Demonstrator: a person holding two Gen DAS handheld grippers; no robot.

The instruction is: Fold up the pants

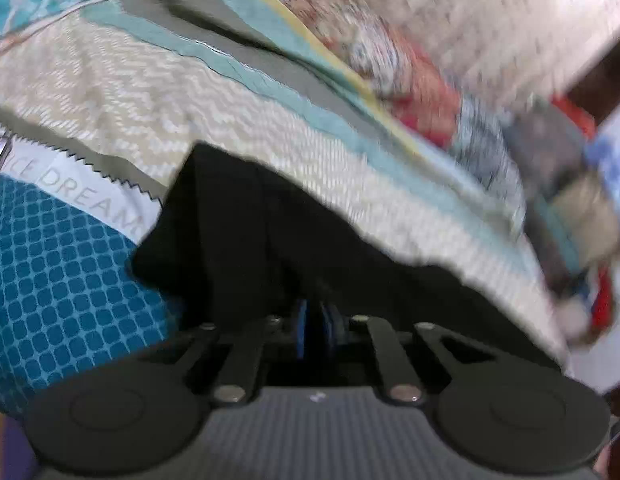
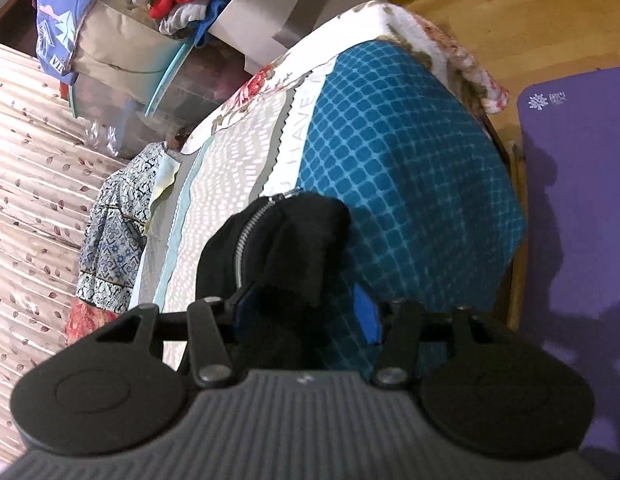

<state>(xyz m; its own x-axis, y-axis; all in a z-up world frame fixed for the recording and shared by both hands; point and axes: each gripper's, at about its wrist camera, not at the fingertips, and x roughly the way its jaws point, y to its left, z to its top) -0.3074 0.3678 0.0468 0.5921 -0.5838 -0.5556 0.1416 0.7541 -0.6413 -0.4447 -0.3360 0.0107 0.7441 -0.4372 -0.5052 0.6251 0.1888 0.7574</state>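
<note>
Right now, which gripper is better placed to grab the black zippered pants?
Right. The right gripper stands open around the bunched black zippered pants; the left gripper is shut, its hold unclear.

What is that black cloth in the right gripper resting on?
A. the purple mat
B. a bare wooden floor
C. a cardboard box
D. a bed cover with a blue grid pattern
D: the black pants, zipper showing, lie on the blue grid bed cover in the right wrist view.
</note>
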